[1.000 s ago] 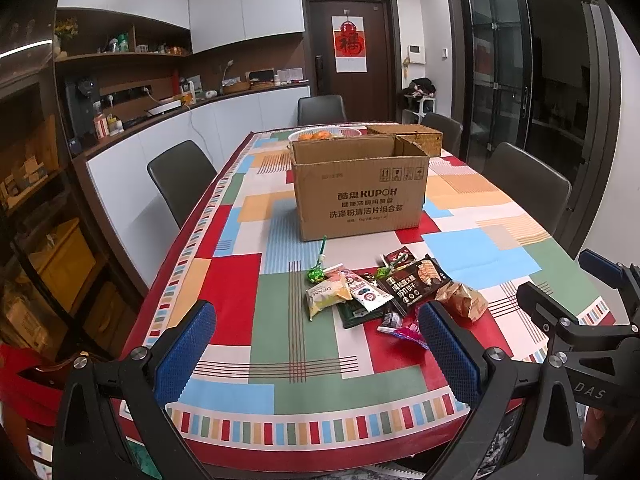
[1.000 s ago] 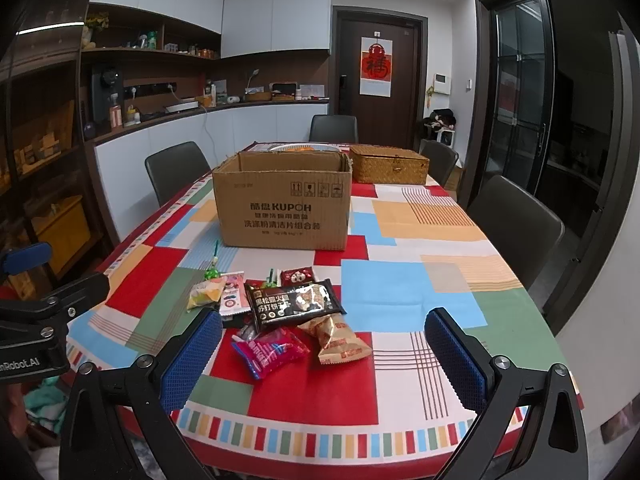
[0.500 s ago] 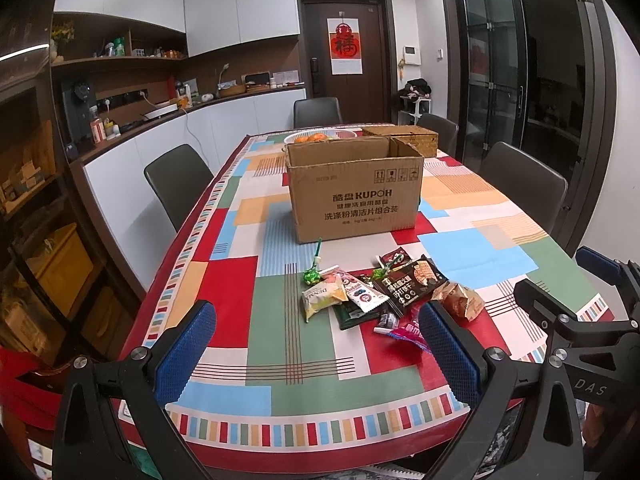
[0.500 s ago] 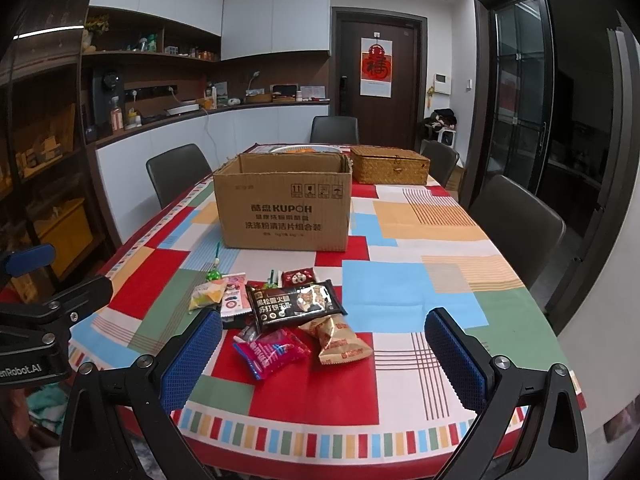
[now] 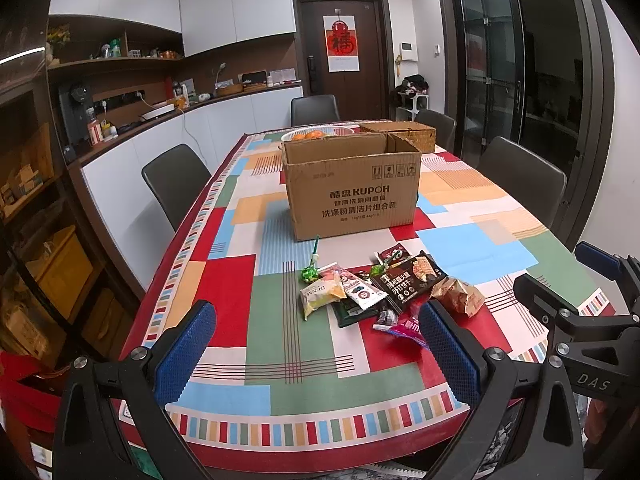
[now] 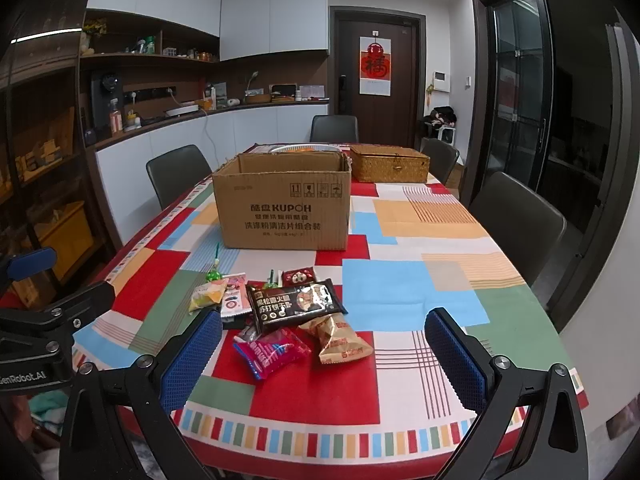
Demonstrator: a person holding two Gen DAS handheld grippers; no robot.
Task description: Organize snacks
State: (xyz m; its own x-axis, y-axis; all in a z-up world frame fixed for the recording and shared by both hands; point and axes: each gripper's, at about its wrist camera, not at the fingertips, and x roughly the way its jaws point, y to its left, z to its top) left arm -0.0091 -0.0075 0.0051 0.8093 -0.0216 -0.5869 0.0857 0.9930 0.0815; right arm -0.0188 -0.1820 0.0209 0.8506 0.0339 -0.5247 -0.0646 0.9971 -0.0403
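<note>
Snacks [image 6: 280,312] lie in a loose pile near the front edge of the table [image 6: 400,292], at about 11 o'clock from the right gripper [image 6: 324,360] and 1 o'clock from the left gripper [image 5: 316,348]. Both grippers hang short of the table edge with jaws spread wide and nothing between them, a stance that looks like sizing up the pile before a first pick.

At the pile's top sits a dark packet [image 6: 296,304], overlapping a tan bag [image 6: 340,340] and a pink packet [image 6: 272,350] at its 6 o'clock. A yellow pouch [image 6: 208,294] and a white pouch [image 6: 236,294] lie at its 9 o'clock, with a green lollipop [image 6: 214,274] beyond them and a small red packet [image 6: 298,278] at 12 o'clock.

Straight ahead, at 12 o'clock from the pile and well apart from it, stands the open box [image 6: 284,208], flaps up, likely the place the snacks are meant to go. A wicker basket [image 6: 390,164] sits behind it at 1 o'clock.

Nothing appears to be sorted yet. The pink packet and tan bag are nearest the right gripper and lie free at the pile's edge, so either would be an easy first grasp; the dark packet rests partly on others and may drag them.
</note>
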